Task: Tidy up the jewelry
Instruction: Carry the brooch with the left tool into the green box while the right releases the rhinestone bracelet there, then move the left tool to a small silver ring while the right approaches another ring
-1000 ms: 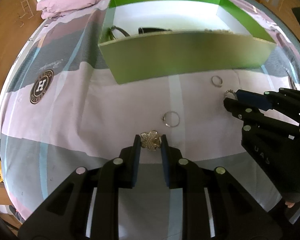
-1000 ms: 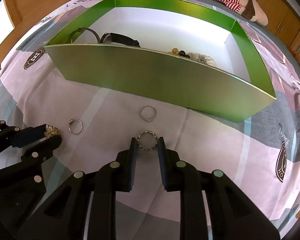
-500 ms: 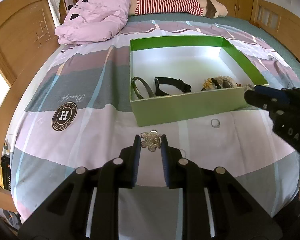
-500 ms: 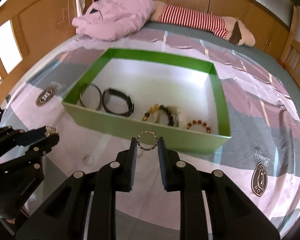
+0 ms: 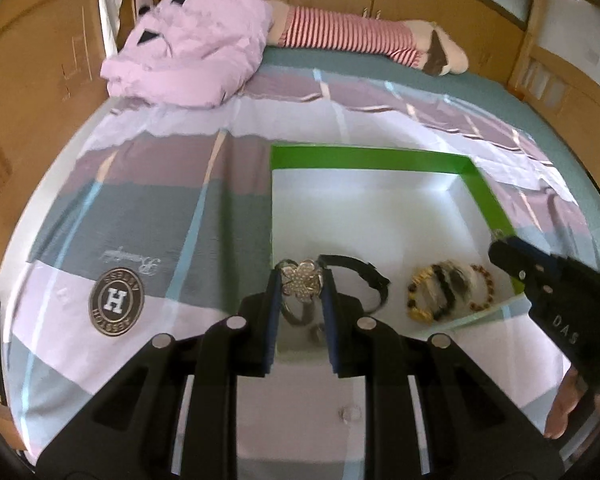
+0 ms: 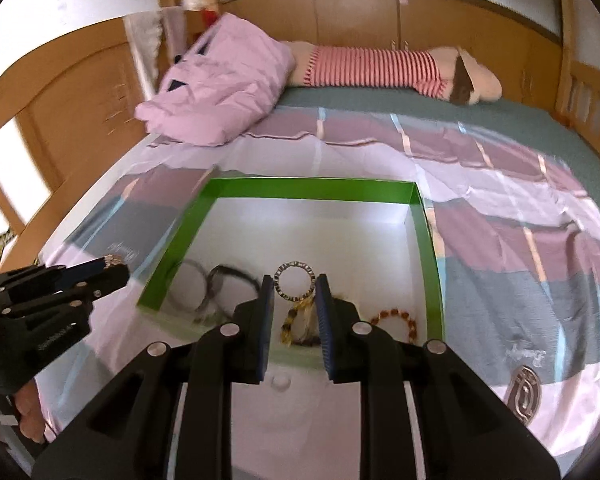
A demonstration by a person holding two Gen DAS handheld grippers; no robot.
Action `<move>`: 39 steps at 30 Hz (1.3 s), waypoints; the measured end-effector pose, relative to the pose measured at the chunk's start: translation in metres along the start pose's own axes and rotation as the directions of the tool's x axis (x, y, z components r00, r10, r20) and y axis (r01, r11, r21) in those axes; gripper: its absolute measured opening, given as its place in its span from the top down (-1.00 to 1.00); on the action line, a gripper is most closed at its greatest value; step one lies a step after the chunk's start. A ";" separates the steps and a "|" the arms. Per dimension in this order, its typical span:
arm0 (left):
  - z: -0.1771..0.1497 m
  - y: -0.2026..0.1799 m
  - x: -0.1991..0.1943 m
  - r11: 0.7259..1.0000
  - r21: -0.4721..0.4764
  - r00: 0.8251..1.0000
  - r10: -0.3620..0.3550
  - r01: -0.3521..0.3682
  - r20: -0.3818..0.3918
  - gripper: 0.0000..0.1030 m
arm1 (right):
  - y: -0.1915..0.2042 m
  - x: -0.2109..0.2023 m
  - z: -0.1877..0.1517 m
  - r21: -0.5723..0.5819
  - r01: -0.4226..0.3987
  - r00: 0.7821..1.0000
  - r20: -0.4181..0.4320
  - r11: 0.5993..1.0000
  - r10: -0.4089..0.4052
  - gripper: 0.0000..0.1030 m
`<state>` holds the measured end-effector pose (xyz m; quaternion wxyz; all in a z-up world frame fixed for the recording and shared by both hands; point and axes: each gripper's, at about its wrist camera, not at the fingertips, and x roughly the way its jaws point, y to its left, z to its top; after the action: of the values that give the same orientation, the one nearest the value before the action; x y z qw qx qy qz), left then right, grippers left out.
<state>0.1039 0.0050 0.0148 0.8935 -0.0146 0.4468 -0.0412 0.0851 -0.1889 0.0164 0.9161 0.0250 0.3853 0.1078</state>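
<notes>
My left gripper (image 5: 301,282) is shut on a silver flower-shaped ring (image 5: 302,279), held in the air above the near left corner of the green box (image 5: 364,158). My right gripper (image 6: 294,286) is shut on a beaded ring (image 6: 294,281) and hangs over the box's (image 6: 308,189) near side. Inside the white box floor lie dark bangles (image 6: 216,286), a black band (image 5: 360,276) and beaded bracelets (image 5: 444,288). Each gripper shows at the edge of the other's view, with the left gripper (image 6: 114,270) at the left and the right gripper (image 5: 500,246) at the right.
The box sits on a striped pink, grey and white bedsheet (image 5: 148,208). One small ring (image 5: 350,414) lies on the sheet near me. A pink garment (image 5: 192,48) and a striped plush toy (image 5: 360,38) lie at the bed's far end. Wooden bed rails surround the mattress.
Both grippers have risen from the sheet with their rings and moved forward over the green box, whose inside now shows from above. Two rings stayed on the sheet.
</notes>
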 end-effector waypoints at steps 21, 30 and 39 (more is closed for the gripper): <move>0.002 0.007 0.018 0.981 -0.072 0.982 -0.182 0.178 -0.053 0.41 | -0.020 0.029 -0.011 0.088 0.039 0.998 -0.061 0.995 -0.034 0.25; -0.037 -0.008 -0.012 0.992 0.018 0.988 -0.122 0.124 -0.096 0.40 | -0.011 0.014 -0.025 0.060 -0.026 0.995 -0.092 0.998 0.031 0.24; -0.084 -0.017 0.024 0.992 0.035 0.952 -0.105 0.119 -0.287 0.40 | 0.021 0.037 -0.059 -0.078 -0.070 0.967 -0.248 0.994 0.049 0.25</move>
<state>0.0498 -0.0127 -0.0539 0.8162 -0.0108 0.5680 -0.1050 0.0643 -0.1624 -0.0485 0.8578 -0.0165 0.4900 0.1542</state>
